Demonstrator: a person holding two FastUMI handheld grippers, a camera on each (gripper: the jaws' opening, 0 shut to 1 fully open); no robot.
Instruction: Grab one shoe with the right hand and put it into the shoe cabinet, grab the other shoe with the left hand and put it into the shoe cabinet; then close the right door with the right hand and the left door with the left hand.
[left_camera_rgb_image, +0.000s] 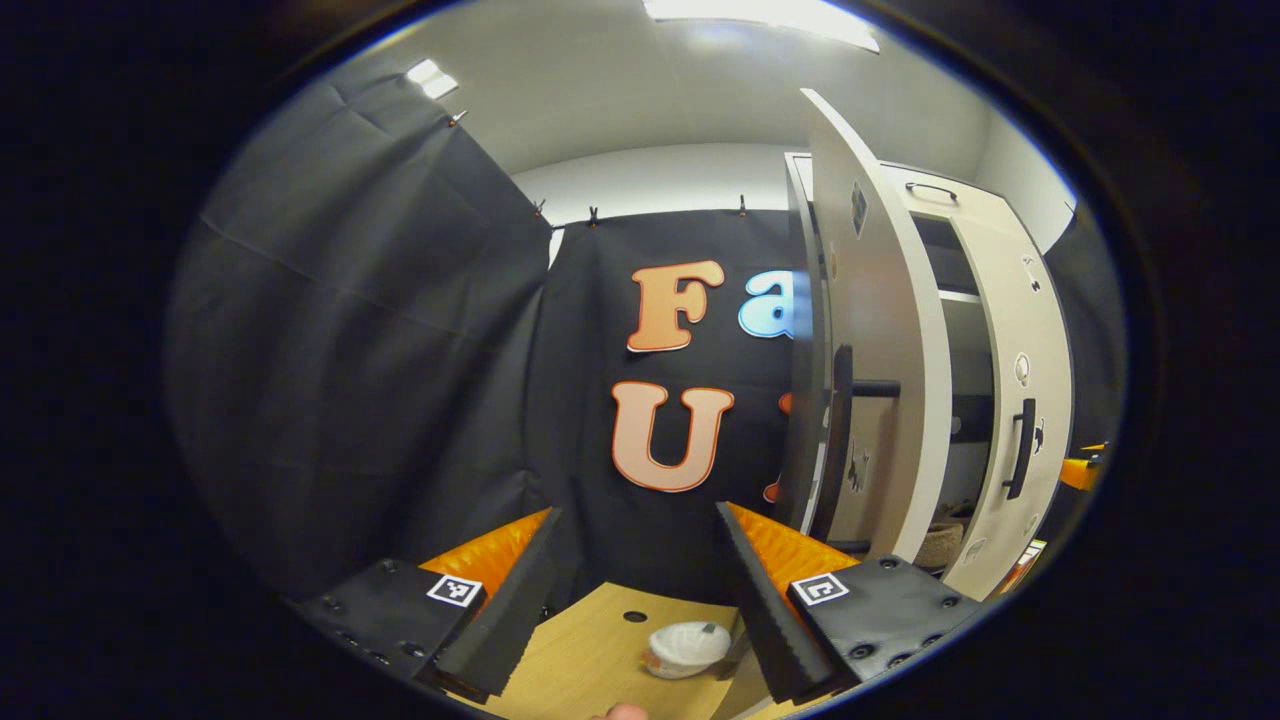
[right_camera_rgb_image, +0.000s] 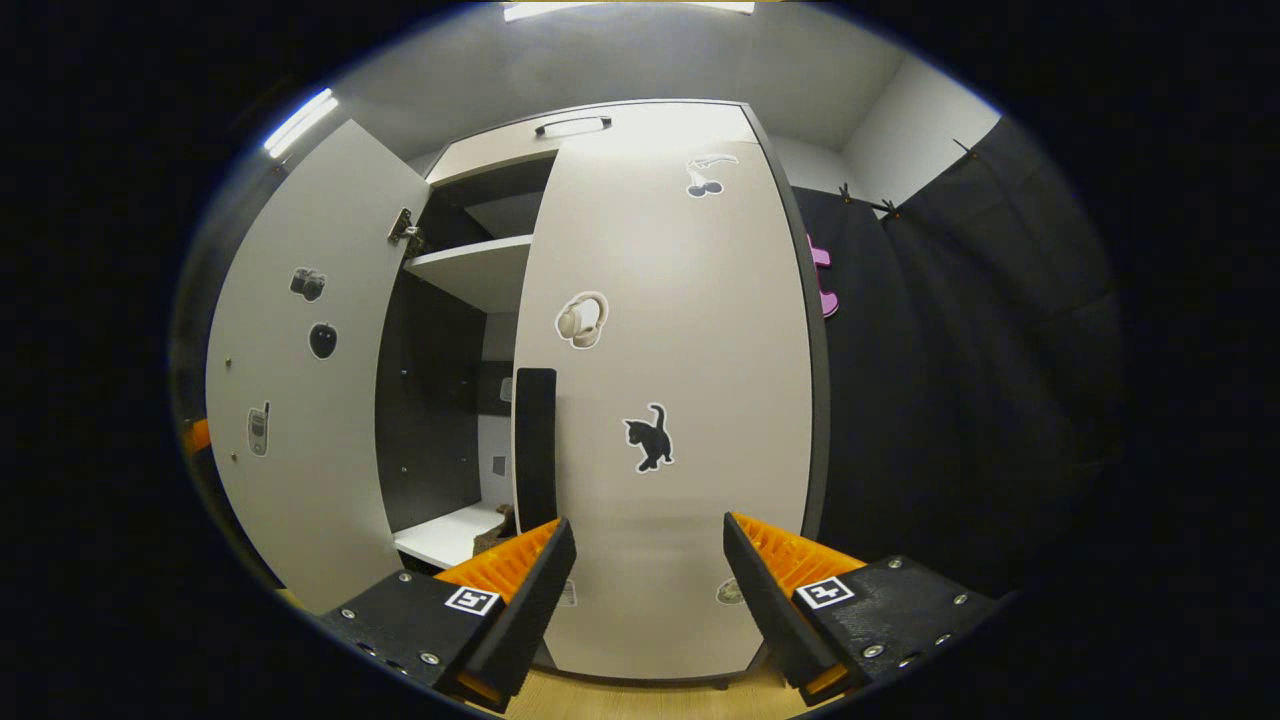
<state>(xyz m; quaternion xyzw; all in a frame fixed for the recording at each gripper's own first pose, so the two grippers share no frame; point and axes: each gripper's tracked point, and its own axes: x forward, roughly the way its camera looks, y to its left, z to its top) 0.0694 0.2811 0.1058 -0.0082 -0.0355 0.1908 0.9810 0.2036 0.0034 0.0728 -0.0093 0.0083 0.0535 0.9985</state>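
Right door looks shut, left door open – closing it with the left hand is the step in hand.
Shoe cabinet (right_camera_rgb_image: 650, 400): right door (right_camera_rgb_image: 680, 420) seems flush, left door (right_camera_rgb_image: 300, 400) swung wide. Push its outer face flat, keep clear of the handle (left_camera_rgb_image: 840, 440). Left gripper (left_camera_rgb_image: 630, 600) and right gripper (right_camera_rgb_image: 640, 600): jaws open, empty. Right gripper view shows a shoe (right_camera_rgb_image: 497, 530) on the low shelf; left gripper view shows the desk (left_camera_rgb_image: 590, 650) with a white cup (left_camera_rgb_image: 685, 648).

My left gripper (left_camera_rgb_image: 635, 600), at the bottom of the left gripper view, has two ribbed wedge fingers on flat plates with round screws and a square black-and-white marker each. My right gripper (right_camera_rgb_image: 645, 600), bottom of the right gripper view, looks alike.
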